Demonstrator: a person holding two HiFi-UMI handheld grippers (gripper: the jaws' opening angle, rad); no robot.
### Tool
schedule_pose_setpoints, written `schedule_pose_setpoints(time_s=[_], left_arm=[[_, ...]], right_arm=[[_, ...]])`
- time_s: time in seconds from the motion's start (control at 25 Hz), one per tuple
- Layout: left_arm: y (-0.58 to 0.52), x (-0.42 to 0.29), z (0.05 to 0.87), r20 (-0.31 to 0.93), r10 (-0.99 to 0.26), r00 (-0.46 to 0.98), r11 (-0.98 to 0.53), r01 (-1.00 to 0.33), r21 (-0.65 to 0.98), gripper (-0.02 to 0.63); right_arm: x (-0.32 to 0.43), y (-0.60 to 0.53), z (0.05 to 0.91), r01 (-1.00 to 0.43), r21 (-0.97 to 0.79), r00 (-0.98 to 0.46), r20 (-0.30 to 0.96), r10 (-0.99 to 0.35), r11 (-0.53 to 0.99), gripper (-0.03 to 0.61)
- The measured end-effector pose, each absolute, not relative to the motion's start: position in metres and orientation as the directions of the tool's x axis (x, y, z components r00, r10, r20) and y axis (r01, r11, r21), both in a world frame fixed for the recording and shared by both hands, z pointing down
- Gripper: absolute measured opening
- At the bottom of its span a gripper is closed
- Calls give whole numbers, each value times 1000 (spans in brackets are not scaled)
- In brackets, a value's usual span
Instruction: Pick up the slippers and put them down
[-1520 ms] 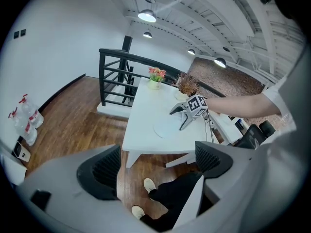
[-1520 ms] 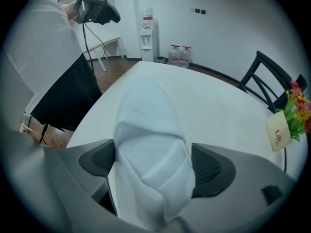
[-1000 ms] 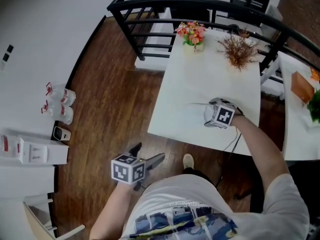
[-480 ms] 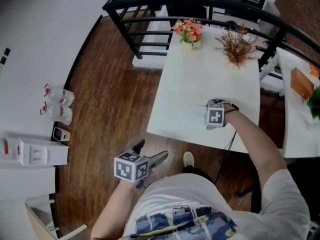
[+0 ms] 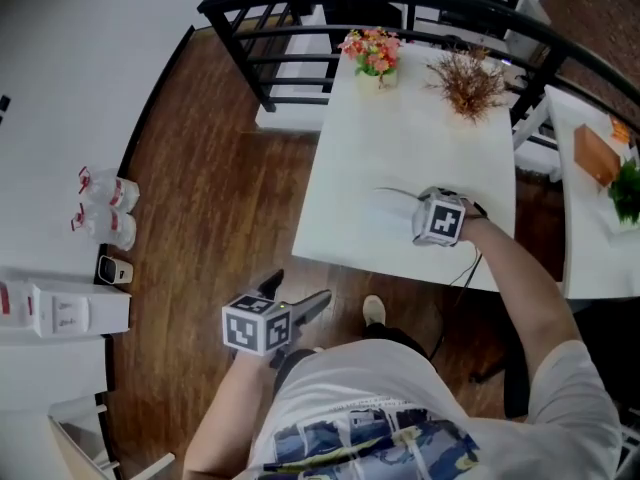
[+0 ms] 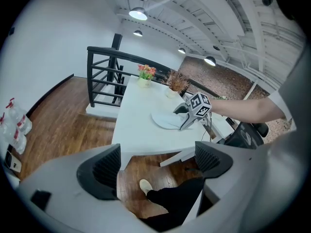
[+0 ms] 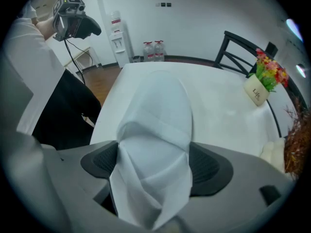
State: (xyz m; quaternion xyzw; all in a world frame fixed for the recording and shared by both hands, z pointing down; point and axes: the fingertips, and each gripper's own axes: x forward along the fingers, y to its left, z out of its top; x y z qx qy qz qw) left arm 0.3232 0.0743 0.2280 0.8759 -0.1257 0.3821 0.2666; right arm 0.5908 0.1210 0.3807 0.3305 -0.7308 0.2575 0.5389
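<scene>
right claw (image 7: 153, 165) jaws just closing, clenched on near end of slipper (image 7: 159, 113) | slipper lies on counter (image 7: 221, 108), long axis running straight away from claw | left claw (image 6: 153, 165) released, empty, over floor, well apart; right hand nearer

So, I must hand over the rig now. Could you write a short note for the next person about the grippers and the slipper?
Right gripper: its jaws have just been closing and now pinch the white slipper at one end.
Left gripper: open and empty, over the floor beside the table.
Slipper: it lies on the table and seems not yet lifted. Only one is in view.
Done: the grasp.
Left: lift the slipper, then put it down.
</scene>
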Motion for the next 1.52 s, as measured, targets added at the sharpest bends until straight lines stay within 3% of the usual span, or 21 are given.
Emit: schedule_pose_setpoints(time_s=[0.28,0.48,0.88,1.08,1.28,1.52], left_arm=[[85,274,213,701,28,712,-878,-318,358,482],[86,212,207,672,0,741,-884,-315,346,482],[68,-29,242,704,-179,687,-755,-555,349,480],[58,-110,268,708,-279,648,-635,-678,370,480],[47,-158,306,747,-335,575,-504,-779,373,480],[25,-171,403,815,-351,461,-338,-874,349,480]], right_arm=[[543,143,323,-824,61,-136,944,-302,564,471],[486,145,290,-821,120,-97,934,-344,559,471],[239,59,290,-697,147,-177,913,-367,702,471],[139,17,321,-631,113,-226,920,-321,768,471],[82,-27,377,-614,71,-255,925,-283,786,471],[74,-92,499,-762,-39,-299,907,-298,646,471]])
